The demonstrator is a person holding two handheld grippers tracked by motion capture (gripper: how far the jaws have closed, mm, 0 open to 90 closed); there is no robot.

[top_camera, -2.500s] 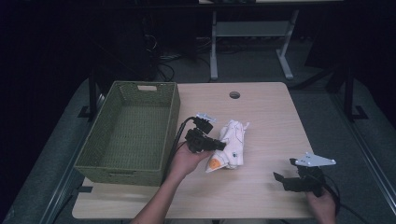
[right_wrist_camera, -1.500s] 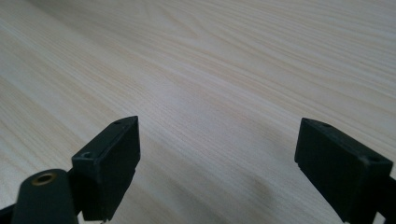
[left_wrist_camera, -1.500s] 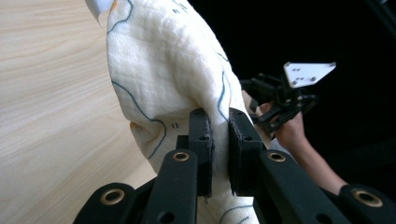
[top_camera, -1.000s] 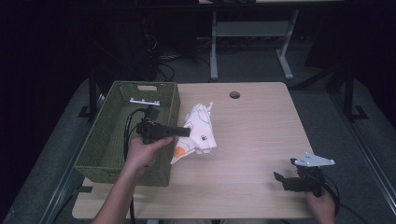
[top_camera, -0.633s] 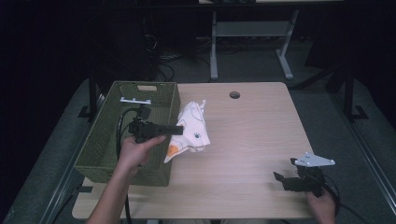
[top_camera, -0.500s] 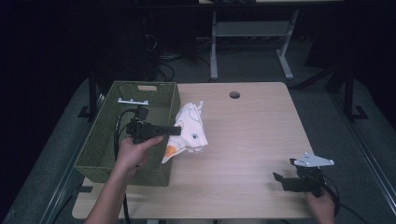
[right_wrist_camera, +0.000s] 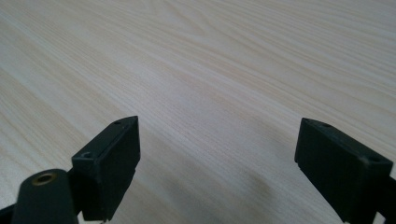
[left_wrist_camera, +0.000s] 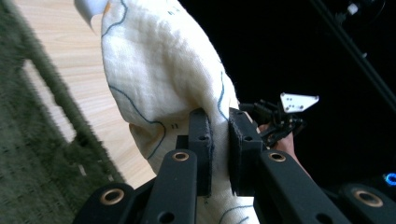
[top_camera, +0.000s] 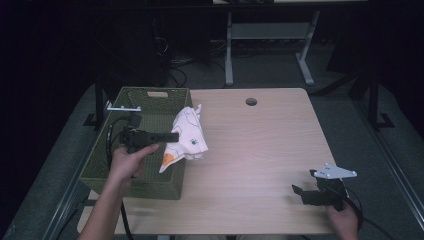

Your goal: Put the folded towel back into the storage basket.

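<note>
Table (top_camera: 260, 150) mid open, basket (top_camera: 150, 187) wall blocks left, prob.

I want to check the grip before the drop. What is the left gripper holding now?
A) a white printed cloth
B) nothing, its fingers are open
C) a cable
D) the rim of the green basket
A: the left gripper has its fingers shut on a fold of the white cloth, which hangs at the basket edge.

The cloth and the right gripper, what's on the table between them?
Nothing: in the high view, bare wood runs from the cloth, held at the basket rim, to the right gripper.
</note>
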